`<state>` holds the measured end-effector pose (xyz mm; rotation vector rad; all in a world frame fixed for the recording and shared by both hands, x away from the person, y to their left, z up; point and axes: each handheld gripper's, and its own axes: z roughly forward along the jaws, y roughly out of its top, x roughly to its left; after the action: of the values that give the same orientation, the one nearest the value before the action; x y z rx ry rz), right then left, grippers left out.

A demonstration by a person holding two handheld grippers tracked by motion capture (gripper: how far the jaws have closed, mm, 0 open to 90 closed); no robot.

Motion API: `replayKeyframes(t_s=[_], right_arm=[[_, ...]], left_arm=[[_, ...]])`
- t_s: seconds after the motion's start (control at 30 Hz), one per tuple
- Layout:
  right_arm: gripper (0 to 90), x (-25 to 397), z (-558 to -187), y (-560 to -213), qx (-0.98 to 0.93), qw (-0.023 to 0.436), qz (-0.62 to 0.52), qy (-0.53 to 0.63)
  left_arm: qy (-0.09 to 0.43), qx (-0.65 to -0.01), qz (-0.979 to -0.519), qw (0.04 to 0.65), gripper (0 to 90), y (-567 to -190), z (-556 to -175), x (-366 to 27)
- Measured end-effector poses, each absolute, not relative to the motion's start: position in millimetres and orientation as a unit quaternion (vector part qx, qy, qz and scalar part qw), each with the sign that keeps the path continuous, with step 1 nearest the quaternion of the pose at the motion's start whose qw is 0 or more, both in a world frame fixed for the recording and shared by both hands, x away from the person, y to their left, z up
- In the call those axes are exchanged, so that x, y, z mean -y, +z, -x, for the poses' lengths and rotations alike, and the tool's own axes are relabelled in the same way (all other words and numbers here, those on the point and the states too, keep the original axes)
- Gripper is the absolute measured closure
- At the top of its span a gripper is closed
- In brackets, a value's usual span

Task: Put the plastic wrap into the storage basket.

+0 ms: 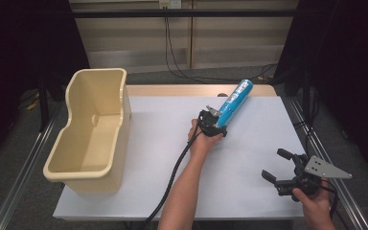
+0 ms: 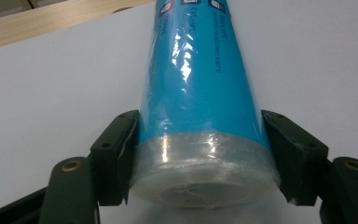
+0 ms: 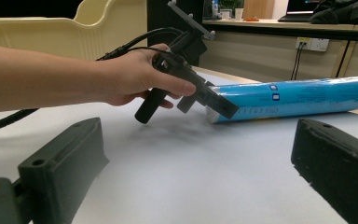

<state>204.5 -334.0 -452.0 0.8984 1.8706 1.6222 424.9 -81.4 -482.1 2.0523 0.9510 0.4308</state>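
The left hand-held gripper has its jaws closed around the near end of the blue tube, which lies on the white surface, not yet lifted, while the right hand-held gripper waits wide open and the beige bin holds nothing.

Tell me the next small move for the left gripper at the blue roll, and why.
Probably close fully and lift a little. The left gripper has its jaws on either side of the blue roll at its near end, and the roll lies flat on the table. The right gripper waits open, apart.
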Motion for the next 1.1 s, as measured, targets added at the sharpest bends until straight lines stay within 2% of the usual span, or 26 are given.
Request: replayKeyframes(t_s=[0.4,1.1], right_arm=[[2.2,333.7,-205.0,-452.6,-0.690,0.250,-0.328,0.594],[2.2,329.9,-204.6,-453.8,-0.694,0.246,-0.328,0.592]], left_arm=[[0.153,-0.378,-0.826,0.389,32.3,-475.9,-412.4,61.2],[0.133,-0.359,-0.839,0.387,32.3,-471.6,-351.8,-27.5]])
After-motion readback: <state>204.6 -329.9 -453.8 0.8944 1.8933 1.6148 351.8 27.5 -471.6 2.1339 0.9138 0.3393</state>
